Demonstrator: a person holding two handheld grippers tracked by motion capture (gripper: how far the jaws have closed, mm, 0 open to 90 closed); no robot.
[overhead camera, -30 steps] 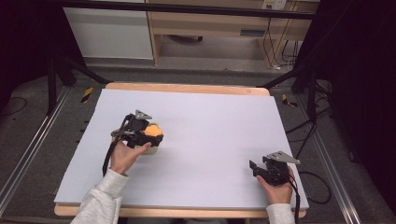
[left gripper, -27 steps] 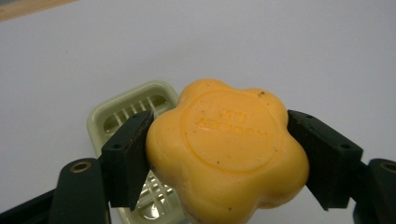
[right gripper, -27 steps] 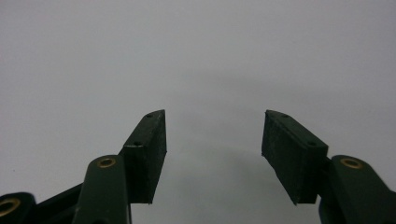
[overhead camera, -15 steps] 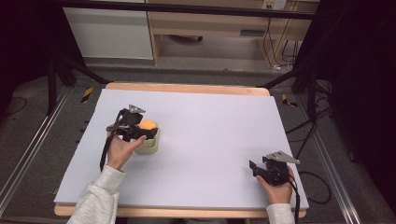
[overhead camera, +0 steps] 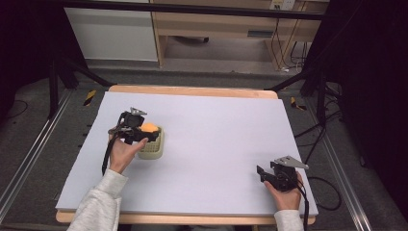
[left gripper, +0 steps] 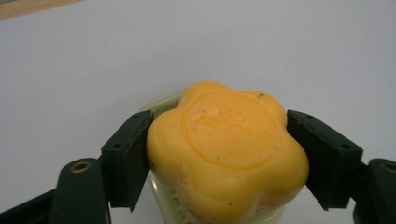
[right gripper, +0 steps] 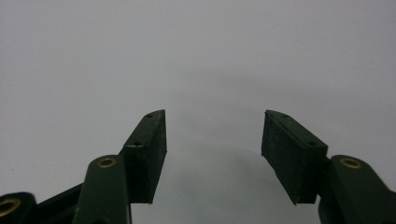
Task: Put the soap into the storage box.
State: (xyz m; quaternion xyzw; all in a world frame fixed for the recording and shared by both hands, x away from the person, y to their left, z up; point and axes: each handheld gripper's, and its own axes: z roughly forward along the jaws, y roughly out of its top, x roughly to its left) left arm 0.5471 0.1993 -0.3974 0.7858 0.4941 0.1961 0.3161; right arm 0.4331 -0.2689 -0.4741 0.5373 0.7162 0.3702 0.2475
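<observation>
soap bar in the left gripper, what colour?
Orange-yellow. The soap bar, clamped in the left gripper, shows best in the left gripper view.
</observation>
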